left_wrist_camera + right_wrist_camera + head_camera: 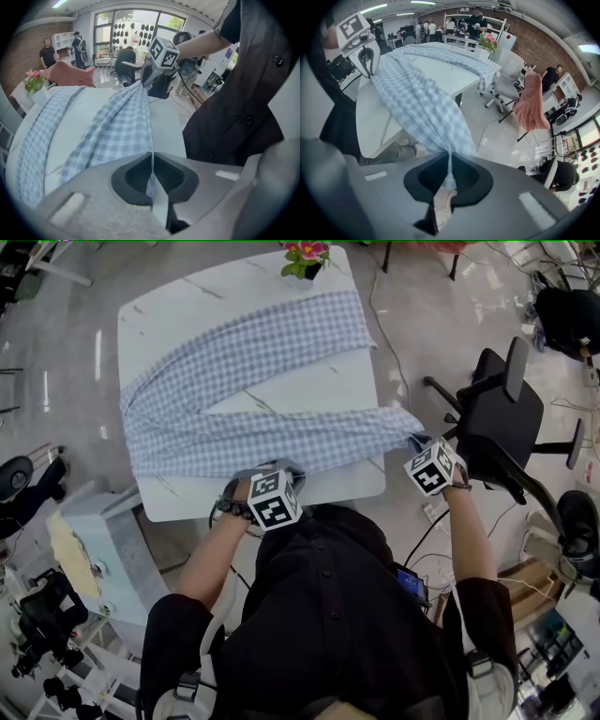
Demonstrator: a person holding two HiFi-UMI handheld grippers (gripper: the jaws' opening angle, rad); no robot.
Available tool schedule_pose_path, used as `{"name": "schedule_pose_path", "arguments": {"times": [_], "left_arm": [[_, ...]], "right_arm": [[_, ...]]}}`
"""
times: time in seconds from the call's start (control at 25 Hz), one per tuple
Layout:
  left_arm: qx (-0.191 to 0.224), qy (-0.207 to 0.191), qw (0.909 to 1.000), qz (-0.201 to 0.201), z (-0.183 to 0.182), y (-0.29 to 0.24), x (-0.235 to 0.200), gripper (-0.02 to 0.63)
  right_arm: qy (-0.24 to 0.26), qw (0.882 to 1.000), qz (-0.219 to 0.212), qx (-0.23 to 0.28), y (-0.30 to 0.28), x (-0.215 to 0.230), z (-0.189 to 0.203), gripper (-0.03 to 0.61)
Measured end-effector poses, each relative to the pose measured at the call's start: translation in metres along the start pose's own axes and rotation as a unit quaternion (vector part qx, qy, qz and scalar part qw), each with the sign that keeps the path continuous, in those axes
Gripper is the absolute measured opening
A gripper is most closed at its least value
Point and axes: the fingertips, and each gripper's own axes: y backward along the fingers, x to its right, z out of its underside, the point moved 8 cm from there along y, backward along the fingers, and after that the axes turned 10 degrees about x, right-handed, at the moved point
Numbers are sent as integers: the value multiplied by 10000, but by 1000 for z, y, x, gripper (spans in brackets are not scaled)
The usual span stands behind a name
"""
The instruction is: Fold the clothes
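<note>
A blue-and-white checked garment (253, 381) lies in a wide V on the white table (328, 385). One band runs to the far right, the other along the near edge. My left gripper (277, 474) is at the near edge, shut on the garment's near hem (126, 122). My right gripper (419, 444) hangs just off the table's near right corner, shut on the cloth's end (424, 108). Between them the fabric is drawn into a taut strip. In the left gripper view the cloth runs out of my pinched jaws (152, 161) to the other gripper (159, 56). The right gripper view (450, 164) shows the same.
A pot of pink flowers (305, 257) stands at the table's far edge. A black office chair (502, 423) is close to my right arm, with cables on the floor beyond. A white cabinet (103, 540) sits left of me. People stand in the background (476, 21).
</note>
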Motion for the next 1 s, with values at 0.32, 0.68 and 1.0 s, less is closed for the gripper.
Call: {"name": "schedule_pose_path", "arguments": {"times": [0.32,0.68,1.0], "left_arm": [[-169,12,9996,218,8,-10,12,25],[230,483,9986,24,7,10,-3,155],[710,770,9933,-480,-6,46,-31,155]], "right_arm": [[-223,9994,-280,35,-2,-20,11,59],[-165,9970,-587,468,10,-20,-13,186],[112,9943,-568,901,7,-10,-62,175]]}}
